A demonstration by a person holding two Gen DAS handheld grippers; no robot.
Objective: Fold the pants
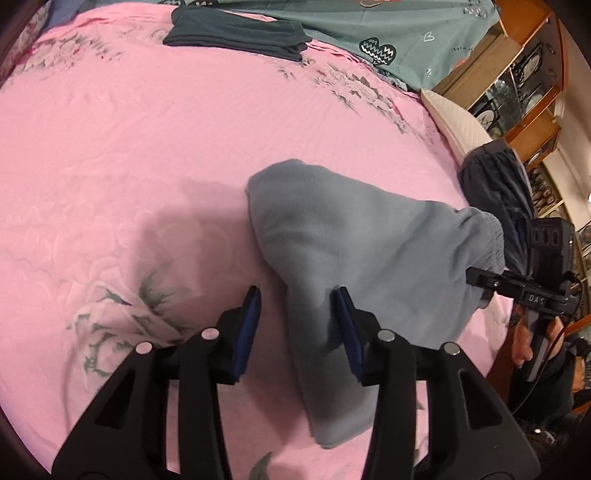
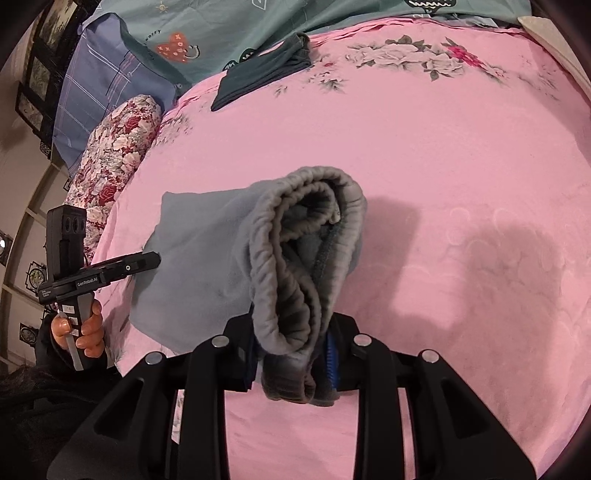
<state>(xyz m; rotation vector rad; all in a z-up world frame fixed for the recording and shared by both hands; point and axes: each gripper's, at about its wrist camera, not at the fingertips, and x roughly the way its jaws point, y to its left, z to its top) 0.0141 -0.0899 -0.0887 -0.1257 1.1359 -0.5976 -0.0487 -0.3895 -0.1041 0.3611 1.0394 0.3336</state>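
Right tool (image 2: pixel 291 363) nearest in right wrist view, clamped on elastic waistband of grey pants (image 2: pixel 295 258), waistband bunched and lifted between blue pads. Left tool (image 1: pixel 299 325) wide apart in left wrist view, holding nothing, hovering over folded leg end of pants (image 1: pixel 354 258); one pad over pink bed sheet (image 1: pixel 147 147), other over grey cloth. Pants on near side of bed, folded lengthwise, leg part flat on sheet, waistband end raised.

Only in left wrist view: right tool (image 1: pixel 480 280) from the side at bed edge, dark garment (image 1: pixel 495 177) hanging off that edge, white pillow (image 1: pixel 454 118), wooden shelves (image 1: pixel 528 74). Only in right wrist view: left tool (image 2: pixel 155 258) from the side with hand (image 2: pixel 81 328) on grip, floral pillow (image 2: pixel 114 155), blue checked cloth (image 2: pixel 96 85).

Seen in both: folded dark clothes (image 1: pixel 236 33) at far side near teal blanket (image 1: pixel 388 29). Wide bare pink sheet between pants and dark stack. Bed edge close beside pants on right-tool side.
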